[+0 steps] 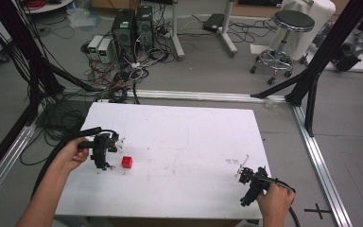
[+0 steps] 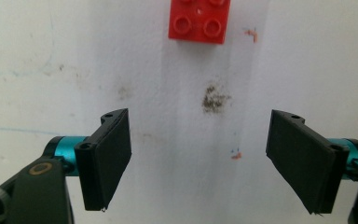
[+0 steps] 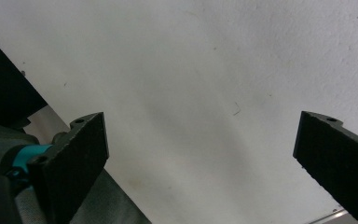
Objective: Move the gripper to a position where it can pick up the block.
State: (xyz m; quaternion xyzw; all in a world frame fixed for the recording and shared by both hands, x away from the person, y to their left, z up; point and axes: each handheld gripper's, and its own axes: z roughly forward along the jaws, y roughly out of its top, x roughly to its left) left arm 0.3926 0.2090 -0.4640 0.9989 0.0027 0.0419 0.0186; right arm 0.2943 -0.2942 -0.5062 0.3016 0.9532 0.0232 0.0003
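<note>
1. The red building brick (image 2: pixel 199 20) is seen straight ahead of the left tool (image 2: pixel 199 161) in the left gripper view, between the lines of the two jaws but beyond their tips, not touched.
2. In the high view the brick (image 1: pixel 127 162) lies on the white table (image 1: pixel 184 127), just beside the left tool (image 1: pixel 108 150), toward the table's middle.
3. The left tool's jaws are held wide apart, nothing between them.
4. The brick looks roughly square with four studs up; no clear long axis can be told.
5. The right tool (image 1: pixel 246 171) is well apart from the brick, near the table's right front corner; its jaws (image 3: pixel 214 158) are spread, empty, over bare table.
6. The left hand (image 1: pixel 71 153) is judged the nearer for a grasp.
7. Nothing stands in the way; a dark smudge (image 2: pixel 214 98) and small red marks are noted on the table.
</note>
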